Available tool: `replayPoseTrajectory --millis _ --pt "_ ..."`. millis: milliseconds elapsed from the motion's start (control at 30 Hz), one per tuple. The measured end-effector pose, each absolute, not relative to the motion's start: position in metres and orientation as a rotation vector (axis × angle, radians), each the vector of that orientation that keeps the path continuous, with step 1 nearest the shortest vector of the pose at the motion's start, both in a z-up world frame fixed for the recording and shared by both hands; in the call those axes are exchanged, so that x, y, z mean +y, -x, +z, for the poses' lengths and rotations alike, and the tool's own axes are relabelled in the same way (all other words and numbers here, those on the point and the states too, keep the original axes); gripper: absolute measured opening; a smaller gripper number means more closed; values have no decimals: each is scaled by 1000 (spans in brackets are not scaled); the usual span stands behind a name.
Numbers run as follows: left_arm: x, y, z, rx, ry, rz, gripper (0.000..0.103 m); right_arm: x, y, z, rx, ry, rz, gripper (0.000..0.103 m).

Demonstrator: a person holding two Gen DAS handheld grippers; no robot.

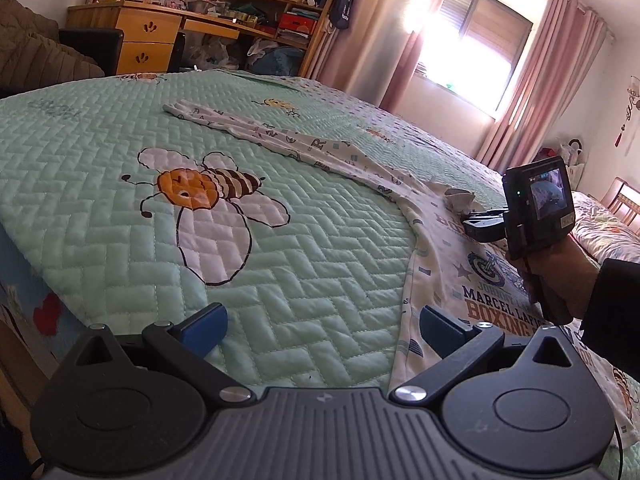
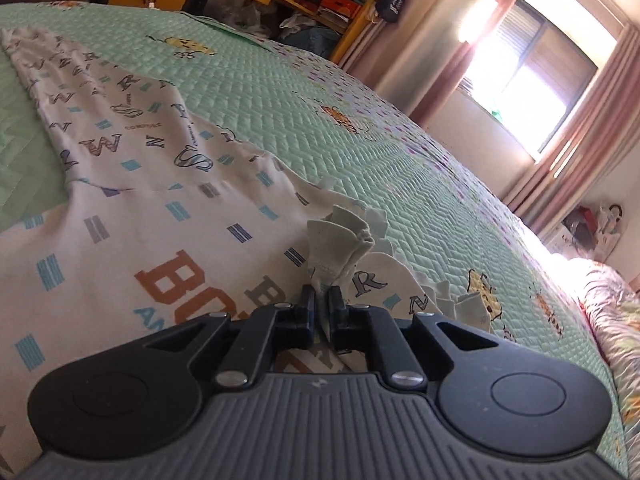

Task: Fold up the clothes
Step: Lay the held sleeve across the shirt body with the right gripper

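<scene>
White cuff point(image 2: 340, 240) between nearly closed right jaws.

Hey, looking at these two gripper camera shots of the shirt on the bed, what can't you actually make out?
- Shirt: its right side runs off the left wrist view, partly behind the person's hand.
- Chest lettering: cut off by the right gripper body in the right wrist view.
- Cuff: bunched between nearly shut jaws; whether the pads press it is unclear.
- Window: glare washes out the outside.
- Left gripper: open over the quilt, holding nothing.
</scene>
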State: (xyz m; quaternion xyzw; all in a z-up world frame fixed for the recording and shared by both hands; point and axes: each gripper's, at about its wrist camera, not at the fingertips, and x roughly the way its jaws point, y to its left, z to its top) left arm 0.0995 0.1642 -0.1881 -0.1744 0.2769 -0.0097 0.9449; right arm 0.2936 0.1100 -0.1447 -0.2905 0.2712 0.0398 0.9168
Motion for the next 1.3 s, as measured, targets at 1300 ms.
replayPoseTrajectory --millis 1300 --pt "168 -98 -190 565 392 -30 102 139 -286 -143 523 715 142 8"
